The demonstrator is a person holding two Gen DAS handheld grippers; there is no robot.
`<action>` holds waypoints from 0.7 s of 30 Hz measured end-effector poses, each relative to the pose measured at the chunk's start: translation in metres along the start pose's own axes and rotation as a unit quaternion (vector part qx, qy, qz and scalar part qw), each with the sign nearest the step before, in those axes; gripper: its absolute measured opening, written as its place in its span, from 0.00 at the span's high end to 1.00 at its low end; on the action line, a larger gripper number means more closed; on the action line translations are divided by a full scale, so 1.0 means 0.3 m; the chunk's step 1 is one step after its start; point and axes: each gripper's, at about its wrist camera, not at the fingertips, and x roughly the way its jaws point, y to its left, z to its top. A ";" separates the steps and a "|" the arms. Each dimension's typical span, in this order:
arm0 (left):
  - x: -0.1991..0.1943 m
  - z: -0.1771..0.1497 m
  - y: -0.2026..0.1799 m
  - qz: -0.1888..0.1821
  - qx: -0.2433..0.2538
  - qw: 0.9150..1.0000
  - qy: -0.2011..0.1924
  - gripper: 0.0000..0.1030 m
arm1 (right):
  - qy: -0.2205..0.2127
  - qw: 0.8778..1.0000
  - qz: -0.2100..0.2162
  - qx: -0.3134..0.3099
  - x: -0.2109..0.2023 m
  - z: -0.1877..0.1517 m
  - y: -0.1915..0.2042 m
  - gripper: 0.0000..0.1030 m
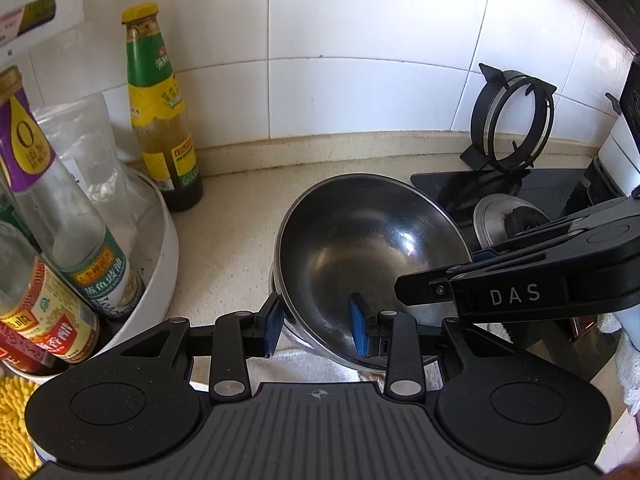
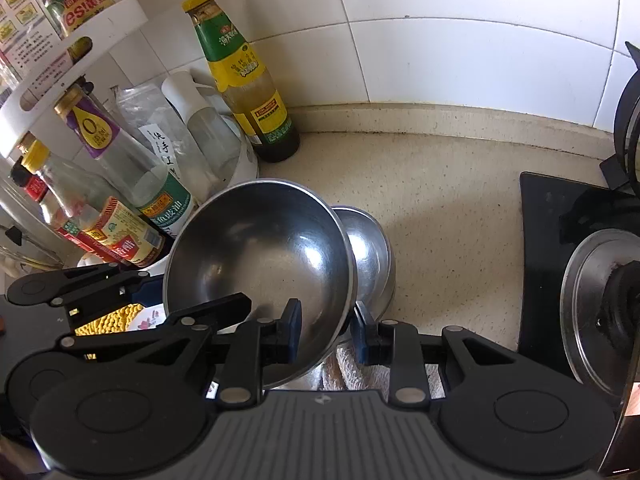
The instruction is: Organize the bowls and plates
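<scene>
My left claw point(image 1: 316, 326) straddles the near left rim of the steel bowl point(image 1: 368, 248): one blue pad point(image 1: 271, 326) lies outside the wall, the other inside, with a visible gap on the outer side, so the jaws stand narrow but not clamped. My right claw point(image 2: 326, 330) straddles the near right rim of the same bowl point(image 2: 256, 256), one pad inside and one outside; whether its pads press the metal I cannot tell.

The bowl is tilted, its mouth facing the near side, and it sits in a second steel bowl point(image 2: 370, 256) beneath and behind it. That lower bowl rests on the beige worktop point(image 2: 440, 200), its near side over a white towel point(image 2: 360, 372).

To the left stands a white round rack point(image 1: 160, 240) holding sauce bottles, with a clear bottle bearing a purple label point(image 1: 48, 184) among them. A green-and-yellow labelled bottle point(image 1: 164, 112) stands on the worktop just beside the rack, near the white tiled wall point(image 1: 360, 40). To the right lies a black hob point(image 2: 548, 256), and a black pan support ring point(image 1: 512, 120) leans upright at the far right. A yellow fuzzy cloth point(image 1: 16, 420) lies at the near left.
</scene>
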 end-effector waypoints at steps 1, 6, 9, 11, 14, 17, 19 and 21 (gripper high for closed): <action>0.004 0.000 0.004 -0.001 -0.001 1.000 0.002 0.59 | 0.001 1.000 -0.001 0.001 0.004 0.003 0.000 0.59; 0.035 -0.001 0.000 -0.010 0.001 1.000 0.009 0.44 | 0.004 1.000 -0.007 -0.002 0.028 0.017 0.008 0.56; 0.052 0.003 -0.005 -0.010 0.004 1.000 0.009 0.45 | 0.008 1.000 -0.014 0.001 0.048 0.026 -0.003 0.56; 0.066 0.011 0.010 -0.015 -0.002 1.000 0.012 0.48 | 0.009 1.000 -0.011 0.007 0.057 0.033 -0.020 0.56; 0.091 0.023 0.025 -0.022 -0.006 1.000 0.019 0.50 | 0.010 1.000 -0.015 0.009 0.071 0.044 -0.035 0.56; 0.118 0.032 0.026 -0.021 -0.005 0.999 0.024 0.51 | 0.015 1.000 -0.018 0.016 0.092 0.055 -0.053 0.56; 0.136 0.038 0.030 -0.022 -0.004 0.999 0.028 0.50 | 0.019 0.999 -0.018 0.019 0.106 0.061 -0.062 0.56; 0.151 0.046 0.033 -0.022 -0.004 0.999 0.031 0.50 | 0.021 0.999 -0.020 0.017 0.114 0.071 -0.065 0.56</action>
